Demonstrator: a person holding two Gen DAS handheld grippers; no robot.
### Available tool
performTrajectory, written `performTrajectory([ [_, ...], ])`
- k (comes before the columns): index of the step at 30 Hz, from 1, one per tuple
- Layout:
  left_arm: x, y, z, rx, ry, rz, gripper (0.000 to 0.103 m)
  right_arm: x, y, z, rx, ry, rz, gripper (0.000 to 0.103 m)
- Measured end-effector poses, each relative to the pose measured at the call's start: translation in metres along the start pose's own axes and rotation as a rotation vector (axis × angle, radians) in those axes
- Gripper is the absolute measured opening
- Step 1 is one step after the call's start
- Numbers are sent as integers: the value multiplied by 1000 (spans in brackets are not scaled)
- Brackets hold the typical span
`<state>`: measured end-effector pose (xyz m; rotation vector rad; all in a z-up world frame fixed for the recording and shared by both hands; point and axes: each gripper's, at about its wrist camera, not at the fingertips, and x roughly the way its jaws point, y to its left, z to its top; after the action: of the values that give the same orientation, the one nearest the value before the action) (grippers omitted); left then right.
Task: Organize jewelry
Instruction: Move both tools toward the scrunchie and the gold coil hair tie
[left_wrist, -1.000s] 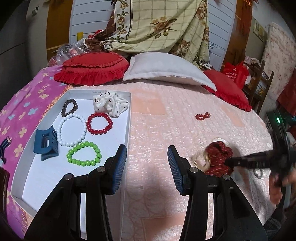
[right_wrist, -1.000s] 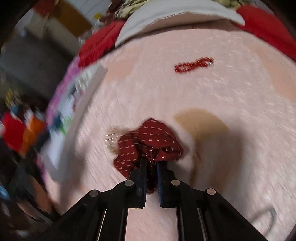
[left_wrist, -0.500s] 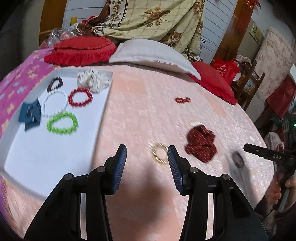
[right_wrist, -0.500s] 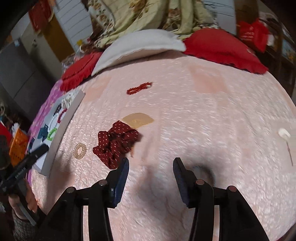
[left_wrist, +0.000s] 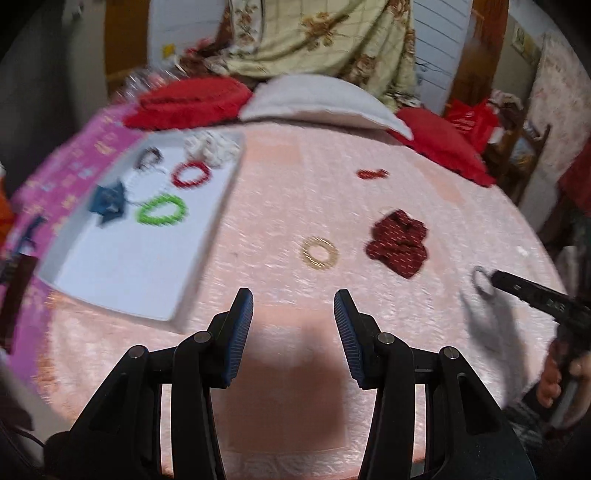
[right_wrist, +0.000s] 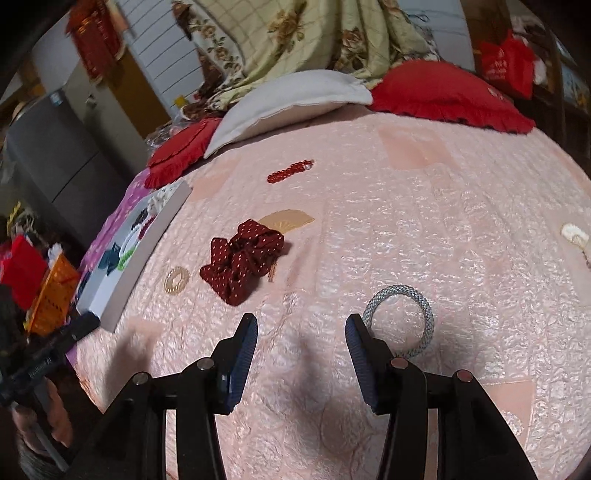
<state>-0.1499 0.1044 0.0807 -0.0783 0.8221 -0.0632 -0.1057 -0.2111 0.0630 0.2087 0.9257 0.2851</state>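
The left tongs (left_wrist: 293, 325) hang spread over the quilted pink bedspread (left_wrist: 332, 206), ribbed blue pads (left_wrist: 242, 332) facing each other with nothing between; the right tongs (right_wrist: 301, 349) are likewise spread and bare. On the puckered, glossy bedspread lie a dark red scrunchie (right_wrist: 242, 258) of crumpled dotted cloth, a small flat gold ring-shaped bracelet (right_wrist: 176, 279) just beside it, a short strand of round red beads (right_wrist: 290, 171) further off, and a grey rope-textured bangle (right_wrist: 400, 317) near the right tongs' right finger. A shallow white rectangular tray (left_wrist: 122, 266) sits at the bed's left side; in it lie a green beaded bracelet (left_wrist: 161, 210), a red beaded one (left_wrist: 191, 174), a white beaded one (left_wrist: 146, 182), a dark beaded loop (left_wrist: 149, 157), a blue claw clip (left_wrist: 108, 201) and a ruffled white scrunchie (left_wrist: 214, 146). Fringed red cushions (right_wrist: 447, 94) and a smooth white pillow (right_wrist: 291, 99) line the far edge.
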Motion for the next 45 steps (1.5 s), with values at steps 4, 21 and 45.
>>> performTrajectory([
  [4,-12,-13,2,17,-36,82,45,-6,0,-8,-29,-27,-30,48],
  [21,-42,-35,-5,72,-64,182,45,-27,0,-24,-29,-57,-78,48],
  [45,-32,-14,-16,15,4,185,45,-18,17,-33,-57,-6,-99,48],
])
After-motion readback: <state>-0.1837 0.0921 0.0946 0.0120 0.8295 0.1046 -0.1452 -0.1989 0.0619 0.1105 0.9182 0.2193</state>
